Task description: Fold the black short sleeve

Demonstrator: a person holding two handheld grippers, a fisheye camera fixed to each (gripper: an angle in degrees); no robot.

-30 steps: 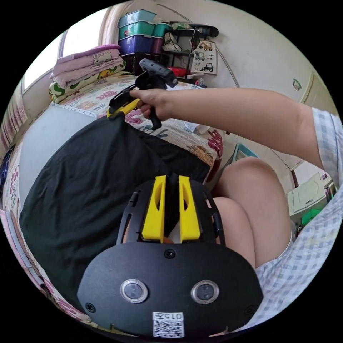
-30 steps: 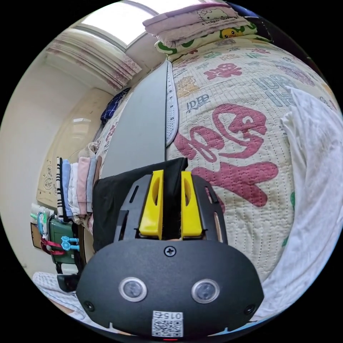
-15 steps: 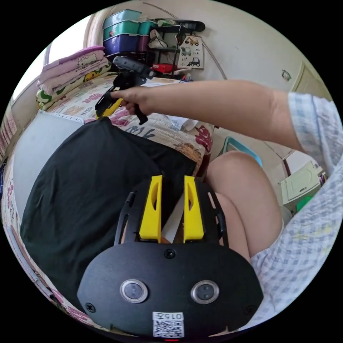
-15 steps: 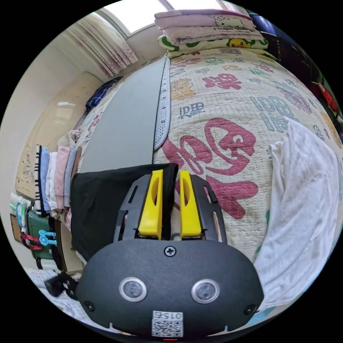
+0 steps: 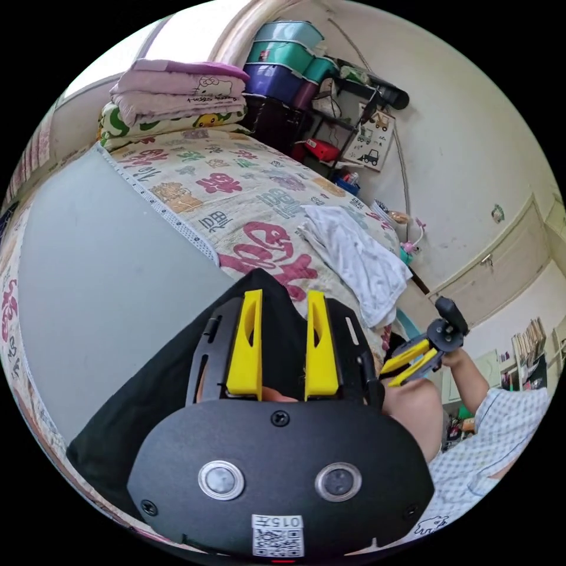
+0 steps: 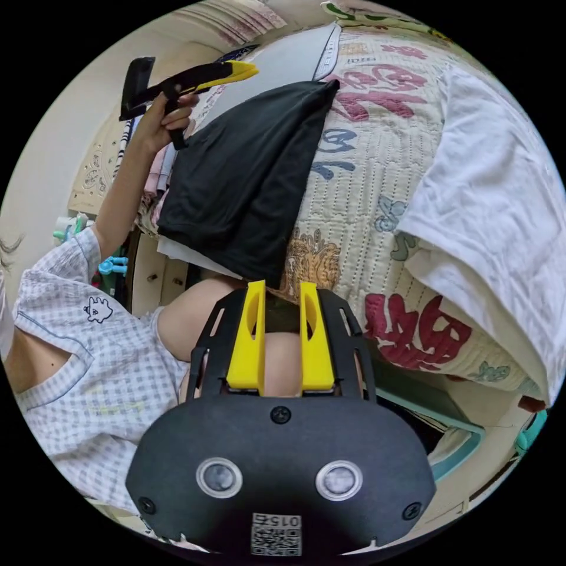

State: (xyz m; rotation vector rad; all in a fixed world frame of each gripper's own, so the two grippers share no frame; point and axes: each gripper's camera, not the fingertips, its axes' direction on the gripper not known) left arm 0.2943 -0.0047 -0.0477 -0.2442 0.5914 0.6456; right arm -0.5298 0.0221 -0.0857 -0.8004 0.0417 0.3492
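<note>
The black short sleeve shirt [image 6: 247, 171] lies folded flat on the near edge of the bed, one corner reaching onto the grey mat. In the left gripper view the same shirt [image 5: 135, 401] spreads under and behind my left gripper [image 5: 284, 295], whose yellow jaws stand open just above the cloth. Seen from the right gripper view, that left gripper [image 6: 244, 68] hangs in a hand over the shirt's far side, holding nothing. My right gripper [image 6: 280, 289] is open and off the bed, over the person's knee. It appears again [image 5: 389, 376] low beside the bed edge.
A quilt with red characters [image 5: 236, 194] covers the bed, a grey mat [image 5: 100, 253] beside it. A white cloth [image 6: 501, 177] lies on the quilt to the shirt's right. Folded blankets [image 5: 177, 100] and storage boxes [image 5: 283, 59] stand at the far end.
Both grippers have opened and let go of the shirt, which now lies folded. The right gripper has pulled back off the bed to the knee. The left has lifted over the cloth.
</note>
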